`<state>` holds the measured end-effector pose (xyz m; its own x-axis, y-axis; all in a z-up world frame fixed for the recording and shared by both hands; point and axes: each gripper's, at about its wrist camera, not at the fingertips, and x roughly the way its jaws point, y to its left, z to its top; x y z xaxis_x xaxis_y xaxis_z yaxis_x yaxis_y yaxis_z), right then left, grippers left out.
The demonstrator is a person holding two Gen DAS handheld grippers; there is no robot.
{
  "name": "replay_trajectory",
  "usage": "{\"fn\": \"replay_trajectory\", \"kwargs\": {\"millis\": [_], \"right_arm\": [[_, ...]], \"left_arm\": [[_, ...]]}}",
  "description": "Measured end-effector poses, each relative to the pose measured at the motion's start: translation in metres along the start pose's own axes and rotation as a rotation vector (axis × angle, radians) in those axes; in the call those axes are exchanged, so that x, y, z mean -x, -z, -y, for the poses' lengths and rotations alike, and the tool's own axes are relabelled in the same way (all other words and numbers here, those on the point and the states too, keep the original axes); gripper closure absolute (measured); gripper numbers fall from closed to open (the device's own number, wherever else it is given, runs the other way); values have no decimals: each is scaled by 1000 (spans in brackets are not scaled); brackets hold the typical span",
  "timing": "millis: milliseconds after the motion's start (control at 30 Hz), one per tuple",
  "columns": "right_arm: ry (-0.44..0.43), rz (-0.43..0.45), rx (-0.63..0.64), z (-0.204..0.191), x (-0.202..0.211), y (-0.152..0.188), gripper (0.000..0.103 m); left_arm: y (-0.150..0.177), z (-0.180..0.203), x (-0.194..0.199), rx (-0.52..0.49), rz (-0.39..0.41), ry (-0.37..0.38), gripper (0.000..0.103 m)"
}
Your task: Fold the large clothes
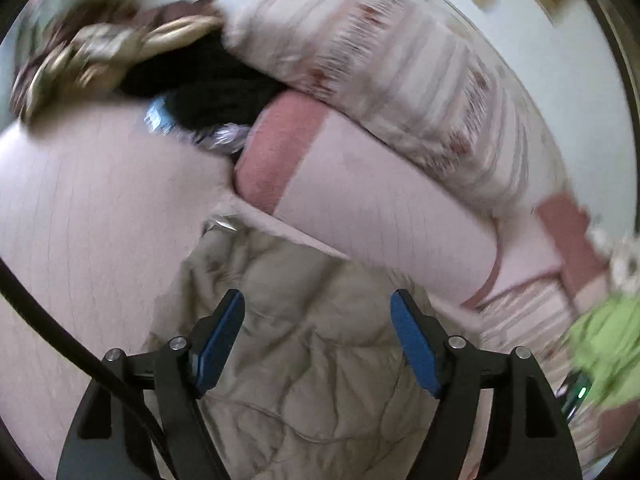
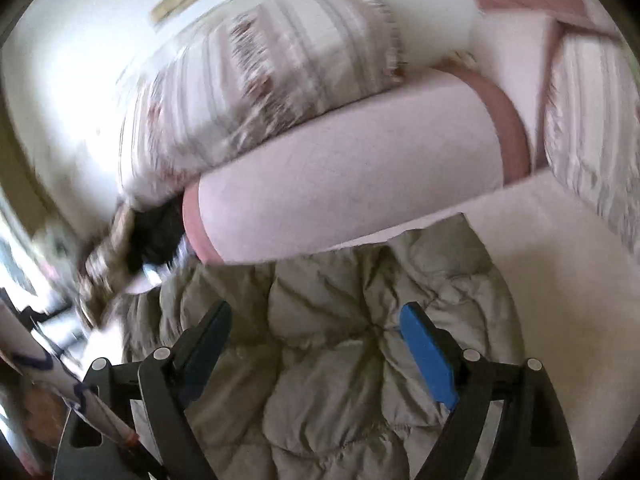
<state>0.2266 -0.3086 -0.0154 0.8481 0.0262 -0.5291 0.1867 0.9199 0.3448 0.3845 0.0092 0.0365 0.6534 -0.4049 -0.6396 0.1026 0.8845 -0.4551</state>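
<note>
A crumpled, quilted grey-beige padded jacket (image 1: pixel 320 344) (image 2: pixel 348 360) lies on the pale pink bed sheet (image 1: pixel 88 216) (image 2: pixel 560 248), just beside the long pink bolster pillow with darker pink ends (image 1: pixel 384 208) (image 2: pixel 344 192). The left gripper (image 1: pixel 318 320) hovers over it, jaws apart — nothing between the blue pads. The right gripper (image 2: pixel 316 332) likewise hangs above the jacket, jaws wide apart. A striped cream pillow (image 1: pixel 400 68) (image 2: pixel 256 76) rests against the bolster's far side.

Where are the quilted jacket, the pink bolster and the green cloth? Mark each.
quilted jacket (image 2: pixel 340 360): right wrist view, puffy middle panel.
pink bolster (image 2: pixel 340 184): right wrist view, pale side.
green cloth (image 1: pixel 604 348): left wrist view, blurred middle.
</note>
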Motion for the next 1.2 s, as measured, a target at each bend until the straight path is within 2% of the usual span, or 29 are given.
{"fn": "replay_trajectory", "kwargs": {"millis": [67,133,200,300,367,567,667,767,867,900,1000,1100,1200], "right_arm": [[22,-43,62,-14,-20,6,14],[38,-69,109,-22,-41,10,16],[75,-103,158,-31,-70,11,16],[140,-152,187,-28,-109,10,16],[179,-163,181,-18,-126,8,16],[133,-192,107,12,-166,5,11],[140,-211,101,17,-176,2,9],[158,-244,110,13,-176,-2,9],[153,-217,88,7,-145,-11,11],[126,-177,61,10,-121,-15,11],[84,-147,26,23,-67,-16,11],[117,-145,32,37,-19,0,11],[144,-156,25,58,19,32,11]], "left_arm": [[5,28,-24,-94,-41,-38,26],[13,51,-65,-173,-106,-100,26],[22,63,-112,-240,-184,-179,26],[30,58,-158,-276,-224,-308,25],[32,47,-177,-250,-218,-314,19],[33,39,-192,-239,-155,-317,14],[29,38,-197,-227,-163,-310,14],[20,34,-185,-195,-201,-275,18],[15,31,-135,-172,-163,-216,18],[15,29,-119,-180,-144,-223,18],[21,15,-73,-207,-103,-266,18],[32,-14,-38,-197,-86,-330,18],[42,-57,-19,-129,-109,-350,18]]}}
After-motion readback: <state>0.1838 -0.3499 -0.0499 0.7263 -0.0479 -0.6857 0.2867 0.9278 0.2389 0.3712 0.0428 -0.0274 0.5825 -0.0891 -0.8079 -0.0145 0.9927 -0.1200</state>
